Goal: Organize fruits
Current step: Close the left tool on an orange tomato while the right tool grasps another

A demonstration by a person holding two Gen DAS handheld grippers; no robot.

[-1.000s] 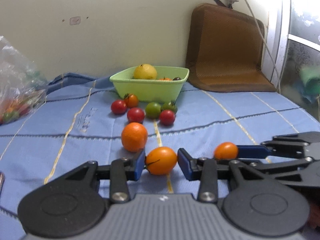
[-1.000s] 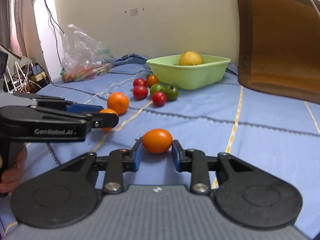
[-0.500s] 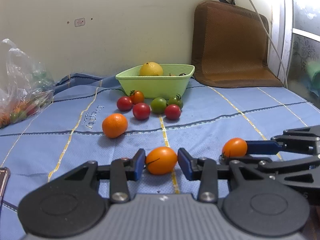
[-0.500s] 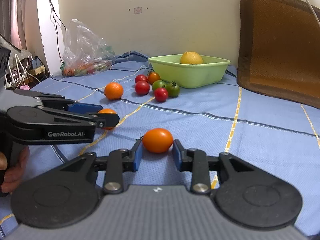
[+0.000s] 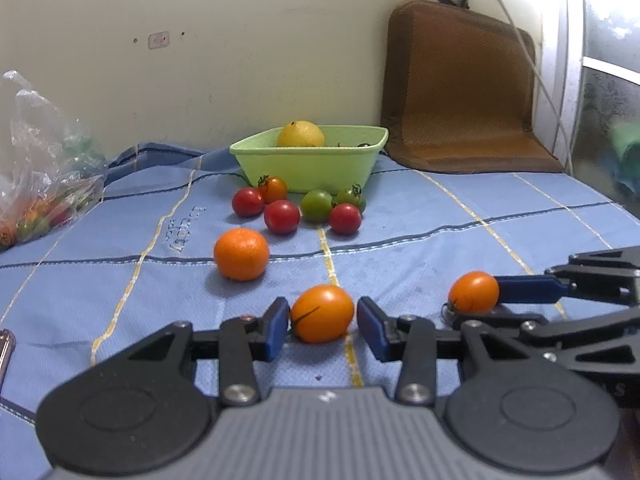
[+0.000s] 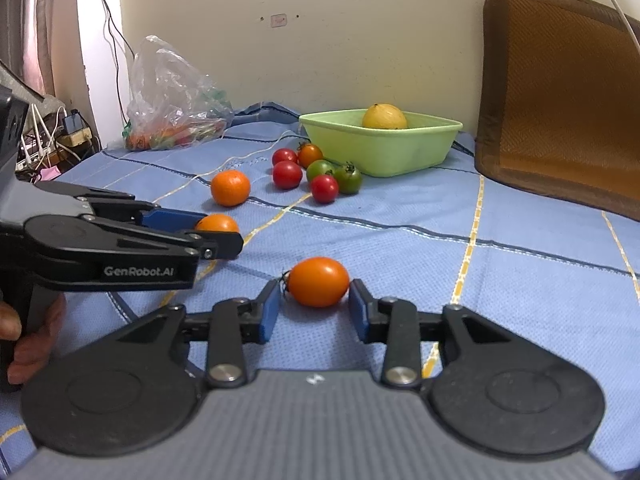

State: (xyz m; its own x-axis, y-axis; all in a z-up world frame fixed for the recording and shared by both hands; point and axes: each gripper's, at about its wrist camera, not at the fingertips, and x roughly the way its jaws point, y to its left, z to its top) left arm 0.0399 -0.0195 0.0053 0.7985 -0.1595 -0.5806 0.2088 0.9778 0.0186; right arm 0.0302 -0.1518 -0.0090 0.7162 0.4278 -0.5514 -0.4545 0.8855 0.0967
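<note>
Orange tomatoes [image 5: 322, 313] [image 6: 318, 281] sit between my left gripper [image 5: 322, 328] and right gripper [image 6: 313, 312], whose jaws have just been opening, now slightly clear; freed, either tomato could roll off across the blue cloth [image 5: 420, 216].

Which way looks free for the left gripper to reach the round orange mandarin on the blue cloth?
Probably forward and slightly left: bare cloth leads to the mandarin. But the left gripper has just been opening around an orange tomato, so it must clear that first.

Readable text, as I see it from my station:

1. "GenRobot.AI", white letters on the black side of the left gripper [image 6: 218, 236] (right wrist view).
2. Stitched lettering on the blue cloth [image 5: 420, 216], left wrist view; too blurred for me to read.
</note>
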